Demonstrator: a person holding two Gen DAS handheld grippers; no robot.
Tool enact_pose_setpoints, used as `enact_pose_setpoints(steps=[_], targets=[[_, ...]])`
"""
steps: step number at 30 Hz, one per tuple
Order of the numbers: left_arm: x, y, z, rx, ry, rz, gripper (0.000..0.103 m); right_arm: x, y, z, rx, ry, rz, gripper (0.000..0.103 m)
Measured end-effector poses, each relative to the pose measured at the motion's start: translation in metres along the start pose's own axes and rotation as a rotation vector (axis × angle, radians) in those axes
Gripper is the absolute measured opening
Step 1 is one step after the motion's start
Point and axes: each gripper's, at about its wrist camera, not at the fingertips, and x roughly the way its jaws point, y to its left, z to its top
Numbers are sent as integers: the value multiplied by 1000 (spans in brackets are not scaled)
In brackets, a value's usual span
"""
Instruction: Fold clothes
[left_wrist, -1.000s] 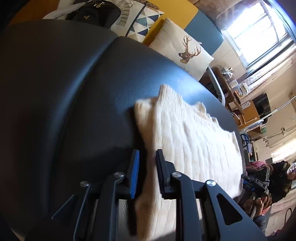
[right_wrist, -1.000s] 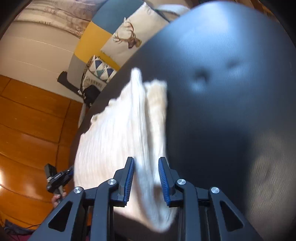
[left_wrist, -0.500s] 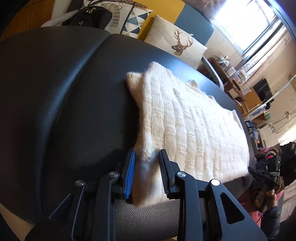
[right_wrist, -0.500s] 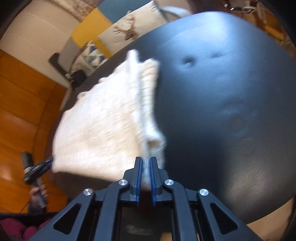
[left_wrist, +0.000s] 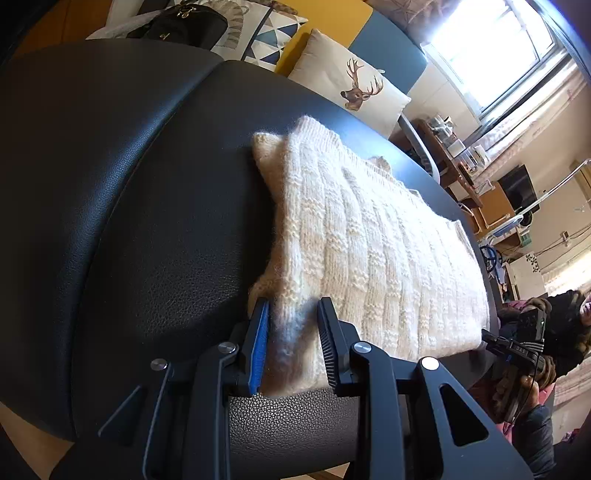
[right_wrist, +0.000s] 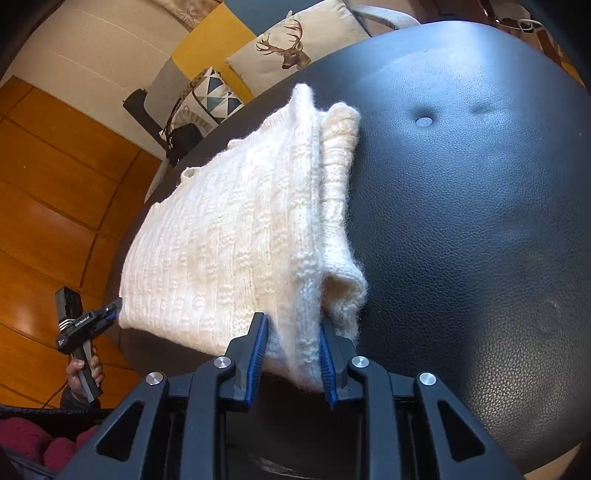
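Right gripper (right_wrist: 290, 341) opening around folded cream ribbed-knit sweater (right_wrist: 236, 236), left gripper (left_wrist: 293, 326) clamped on its corner.

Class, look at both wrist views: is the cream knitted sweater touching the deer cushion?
Apart. The left wrist view shows bare dark upholstery between the cream knitted sweater and the deer cushion.

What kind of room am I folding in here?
Most likely a home living room: throw pillows, one with a deer print, line a sofa behind the black leather surface under the cream sweater, with a sunlit window.
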Motion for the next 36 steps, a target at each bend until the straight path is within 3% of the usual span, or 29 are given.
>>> enact_pose_setpoints(steps=[3,7,11,17,18,20,21,25,28,30,32,33,36], targets=[[0,2,-2,-11,3,-8,28,4,25,-2,-176,13,-97,31],[-1,4,-4,-26,6,-18,28,11,37,3,-182,48,-160,37],[-3,4,-6,-26,7,-24,28,13,32,1,-147,44,-77,48],[-1,4,-3,-22,7,-25,28,13,52,0,-208,98,-166,48],[0,4,-2,-20,6,-26,28,13,56,-1,-233,99,-178,45],[0,4,-3,-17,5,-26,28,10,56,-1,-210,74,-204,8],[-1,4,-3,-16,3,-26,28,7,57,-2,-198,62,-205,6],[-2,3,-5,-13,2,-23,28,-10,62,-13,-156,6,-161,6],[0,2,-5,0,2,-31,29,-1,37,-24,-94,62,-192,6],[2,2,-5,7,8,-37,28,-6,16,-24,3,21,-86,5],[1,2,-3,16,11,-37,29,-12,15,-22,18,32,-26,15],[-1,2,-2,23,11,-36,29,-15,18,-22,-5,45,-41,21],[-7,5,0,28,12,-53,29,-30,28,-19,-67,24,-152,21]])
